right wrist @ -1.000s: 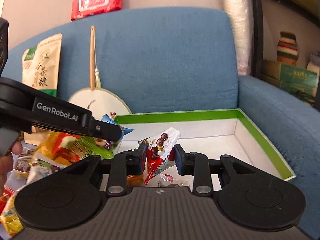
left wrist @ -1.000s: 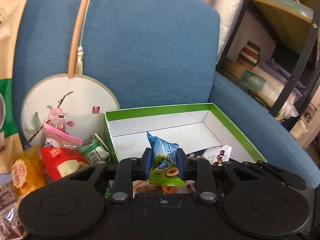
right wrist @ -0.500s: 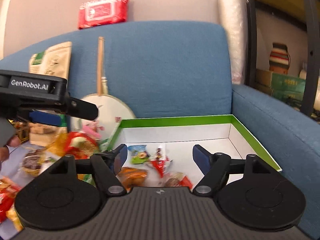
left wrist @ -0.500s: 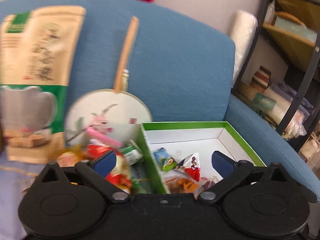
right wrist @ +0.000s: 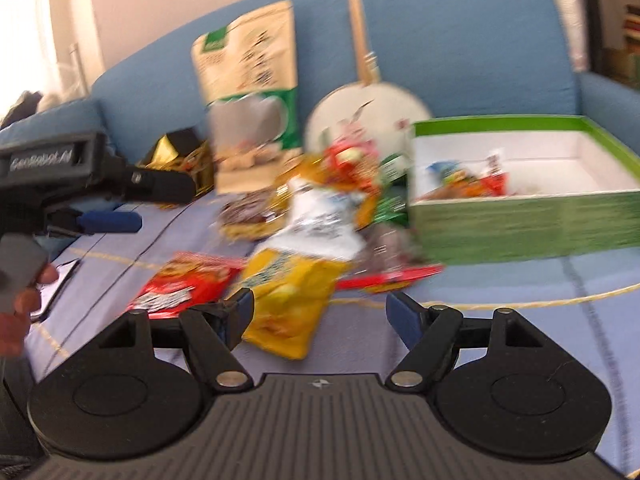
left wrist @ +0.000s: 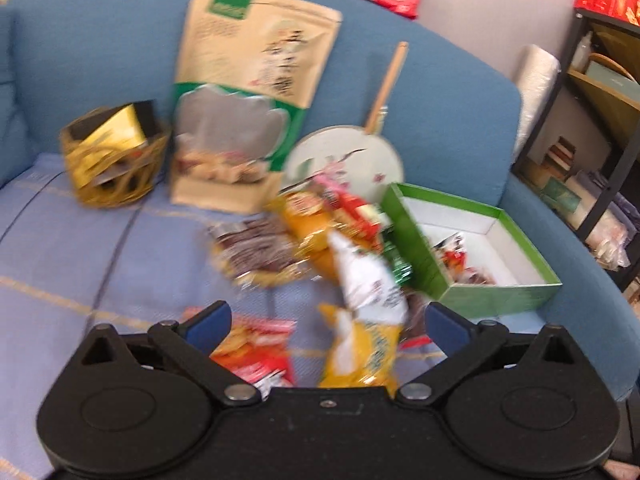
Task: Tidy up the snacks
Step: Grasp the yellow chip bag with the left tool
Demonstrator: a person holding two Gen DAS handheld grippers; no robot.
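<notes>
A green box with white inside (left wrist: 496, 292) (right wrist: 520, 220) stands on the sofa seat at the right and holds several small snack packets (left wrist: 460, 260) (right wrist: 472, 184). A heap of loose snacks lies left of it: a yellow-and-white bag (left wrist: 368, 320) (right wrist: 296, 280), a red packet (left wrist: 252, 356) (right wrist: 180, 288), a brown packet (left wrist: 256, 252). My left gripper (left wrist: 326, 320) is open and empty, above the yellow bag and red packet. My right gripper (right wrist: 320, 312) is open and empty, above the yellow bag. The left gripper also shows at the left of the right wrist view (right wrist: 112, 200). Both views are blurred.
A tall beige-and-green pouch (left wrist: 248, 100) (right wrist: 252, 92) and a round fan (left wrist: 348, 160) (right wrist: 368, 112) lean on the blue sofa back. A gold wire basket (left wrist: 116, 164) sits at the left. A shelf unit (left wrist: 600, 120) stands right of the sofa.
Both grippers opened and dropped their packets into the green box, then pulled back and swung left over the loose snack heap.
</notes>
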